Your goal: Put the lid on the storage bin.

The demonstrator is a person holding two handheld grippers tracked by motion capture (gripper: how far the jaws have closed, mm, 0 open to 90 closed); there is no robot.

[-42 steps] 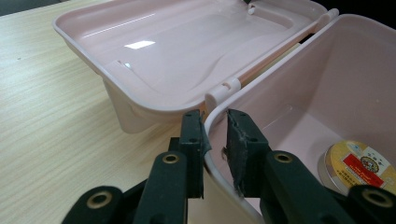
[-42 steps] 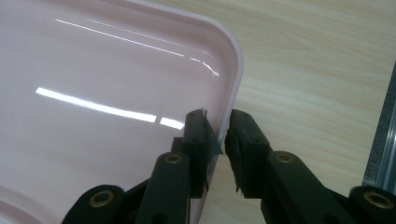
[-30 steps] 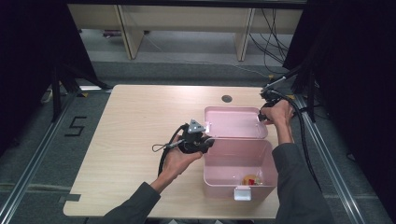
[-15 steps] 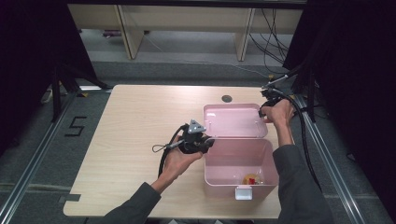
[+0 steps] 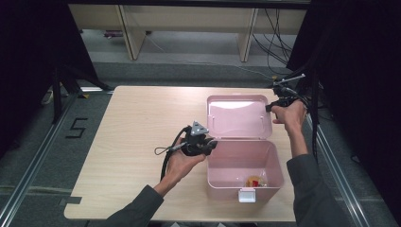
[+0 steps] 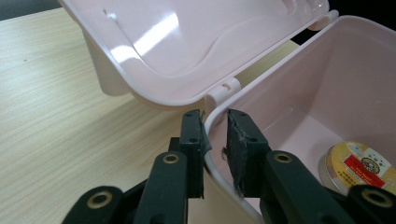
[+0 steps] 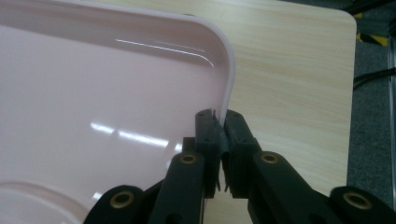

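At right of the high frame, right gripper [image 5: 273,108] fingers pinch the light, thin lid [image 5: 239,117] edge; left gripper [image 5: 211,144] fingers clamp the stiff box [image 5: 276,166] rim, good holds.

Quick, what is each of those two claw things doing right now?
Left gripper: shut on the pink box's rim.
Right gripper: shut on the lid's edge.

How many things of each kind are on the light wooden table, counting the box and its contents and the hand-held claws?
Pink plastic boxes with a hinged lid: 1
Round gold tins with a red label: 1
Small red and yellow items on the box floor beside the tin, too blurred to name: 1
Black two-jaw claws: 2, left and right
Total: 5
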